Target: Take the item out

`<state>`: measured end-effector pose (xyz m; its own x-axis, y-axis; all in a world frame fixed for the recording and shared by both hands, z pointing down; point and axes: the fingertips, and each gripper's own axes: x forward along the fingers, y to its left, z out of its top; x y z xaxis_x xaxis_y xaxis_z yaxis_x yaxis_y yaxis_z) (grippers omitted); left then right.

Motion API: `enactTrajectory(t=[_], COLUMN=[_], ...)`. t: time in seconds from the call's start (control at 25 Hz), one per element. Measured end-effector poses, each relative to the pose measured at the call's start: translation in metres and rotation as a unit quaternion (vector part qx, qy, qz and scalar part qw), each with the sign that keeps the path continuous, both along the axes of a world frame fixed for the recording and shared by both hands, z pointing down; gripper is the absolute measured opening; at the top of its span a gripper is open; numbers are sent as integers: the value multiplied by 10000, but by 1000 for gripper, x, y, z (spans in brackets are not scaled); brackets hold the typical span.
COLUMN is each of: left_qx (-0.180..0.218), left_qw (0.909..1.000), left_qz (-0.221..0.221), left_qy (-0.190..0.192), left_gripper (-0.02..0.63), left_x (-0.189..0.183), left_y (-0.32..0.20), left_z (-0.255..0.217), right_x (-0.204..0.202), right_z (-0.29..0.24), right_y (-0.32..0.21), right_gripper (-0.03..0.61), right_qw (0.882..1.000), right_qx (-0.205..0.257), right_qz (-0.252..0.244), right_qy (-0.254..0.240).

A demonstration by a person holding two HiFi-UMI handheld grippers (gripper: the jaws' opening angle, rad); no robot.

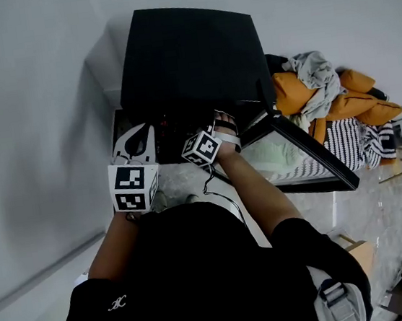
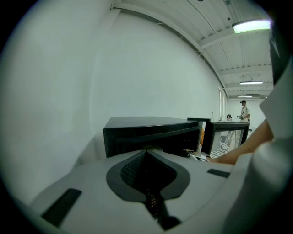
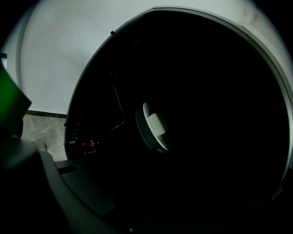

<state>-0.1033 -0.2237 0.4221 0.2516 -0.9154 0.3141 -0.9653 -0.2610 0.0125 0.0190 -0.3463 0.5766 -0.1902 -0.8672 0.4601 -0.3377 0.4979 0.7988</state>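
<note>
A black cabinet [image 1: 188,56] stands against the wall, its glass door [image 1: 310,157] swung open to the right. My right gripper [image 1: 222,122] reaches into the dark opening; its marker cube [image 1: 201,147] stays outside. In the right gripper view a pale round thing [image 3: 153,132] sits ahead in the darkness, apart from the one grey finger [image 3: 73,183] that shows. The jaw tips are lost in the dark. My left gripper [image 1: 135,144] hangs outside at the cabinet's front left, its pads [image 2: 137,167] together with nothing between them, and it faces the cabinet [image 2: 151,132].
A heap of orange, grey and striped cloth [image 1: 339,103] lies to the right behind the door. A white wall runs along the left. Small red lights [image 3: 89,144] glow low inside the cabinet. People stand far off at a table [image 2: 242,109].
</note>
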Motion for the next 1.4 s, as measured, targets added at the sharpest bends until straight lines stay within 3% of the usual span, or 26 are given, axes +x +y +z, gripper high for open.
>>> enactTrajectory(t=[1.16, 1.4], left_qx=[-223, -348], left_qw=[9988, 9981], left_qz=[407, 488], left_qy=[129, 117], left_gripper=[8, 8], left_x=[20, 23], left_y=[3, 6], left_z=[13, 24], right_x=[9, 9], right_z=[-6, -8], right_y=[76, 82], right_gripper=[107, 114], right_qw=[9976, 9918], right_qx=[-497, -736], right_qz=[-62, -101], right_qy=[-485, -1043])
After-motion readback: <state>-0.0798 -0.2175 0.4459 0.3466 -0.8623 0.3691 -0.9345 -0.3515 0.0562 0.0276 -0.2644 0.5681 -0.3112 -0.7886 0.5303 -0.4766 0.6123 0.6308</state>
